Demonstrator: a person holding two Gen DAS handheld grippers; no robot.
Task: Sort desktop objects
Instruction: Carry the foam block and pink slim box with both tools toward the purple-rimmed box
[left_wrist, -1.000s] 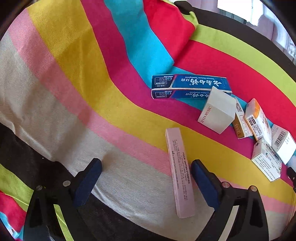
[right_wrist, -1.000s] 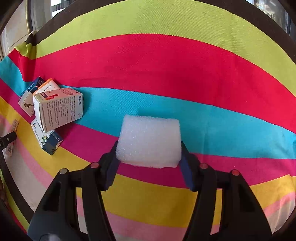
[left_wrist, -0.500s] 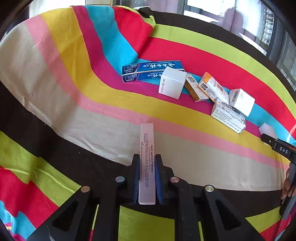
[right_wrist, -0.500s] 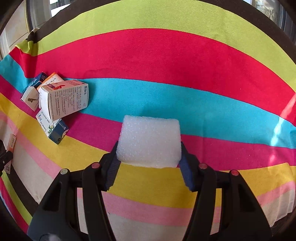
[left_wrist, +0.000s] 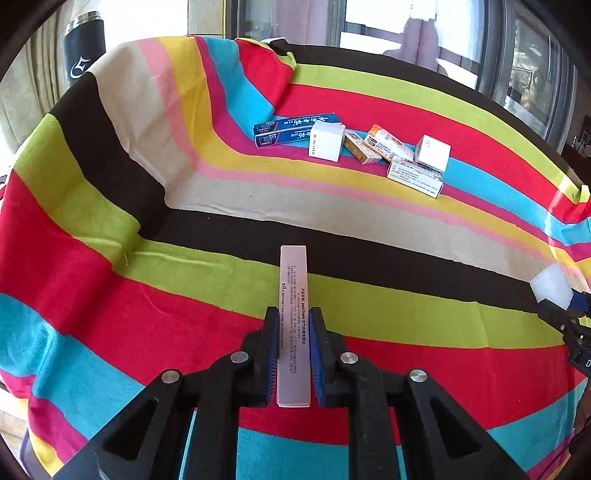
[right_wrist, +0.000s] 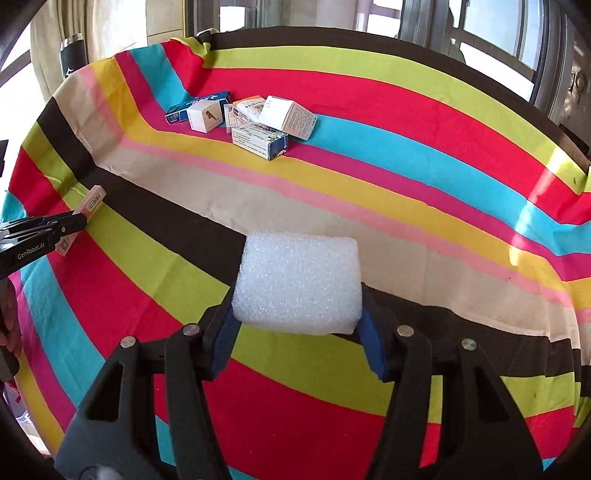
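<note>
My left gripper (left_wrist: 293, 321) is shut on a long, thin pink box (left_wrist: 293, 291), held above the near part of the striped cloth (left_wrist: 110, 206) and sticking out forward past the pads. My right gripper (right_wrist: 297, 314) is shut on a white foam block (right_wrist: 298, 284), also lifted over the cloth. In the left wrist view the foam block (left_wrist: 550, 282) and the right gripper show at the right edge. In the right wrist view the pink box (right_wrist: 83, 218) and the left gripper show at the left edge. A cluster of small boxes (left_wrist: 369, 147) lies far back on the cloth.
The cluster holds blue toothpaste boxes (left_wrist: 295, 129), a white cube box (left_wrist: 327, 142), an orange-and-white box (left_wrist: 388, 146) and others. It appears too in the right wrist view as the same pile of boxes (right_wrist: 255, 125). A dark flask (left_wrist: 83, 51) stands beyond the table's far left corner. Windows lie behind.
The left gripper closed on the pink box, lifted it and drew back toward the near edge. The right gripper, still holding the foam block, also pulled back; the box cluster now looks much farther away.
</note>
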